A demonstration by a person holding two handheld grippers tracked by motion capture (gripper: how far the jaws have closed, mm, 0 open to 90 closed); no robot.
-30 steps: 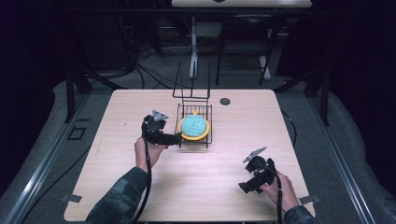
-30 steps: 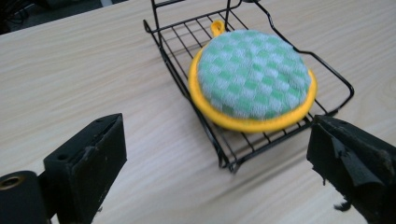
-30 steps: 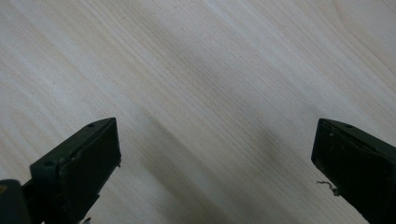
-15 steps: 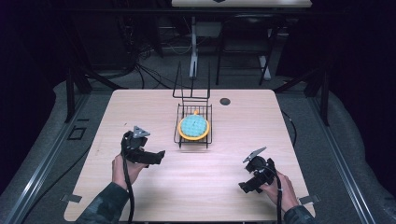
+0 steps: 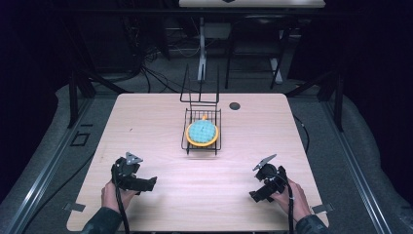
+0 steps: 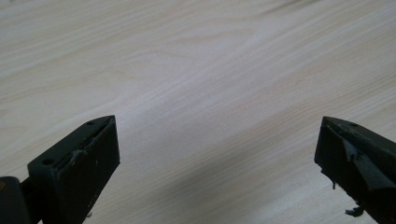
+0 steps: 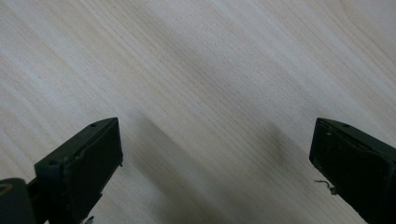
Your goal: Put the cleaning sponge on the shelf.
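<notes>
Pale wooden table (image 5: 146,126) carries a black wire rack (image 5: 202,129) at the frame's centre, holding an orange plate (image 5: 202,133). Left gripper (image 5: 146,184) and right gripper (image 5: 257,195), both released, sit lower, well apart from it.

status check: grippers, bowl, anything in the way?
Left gripper open, empty. Right gripper open, empty. Bowl in wire rack, untouched. Table between them bare.
</notes>
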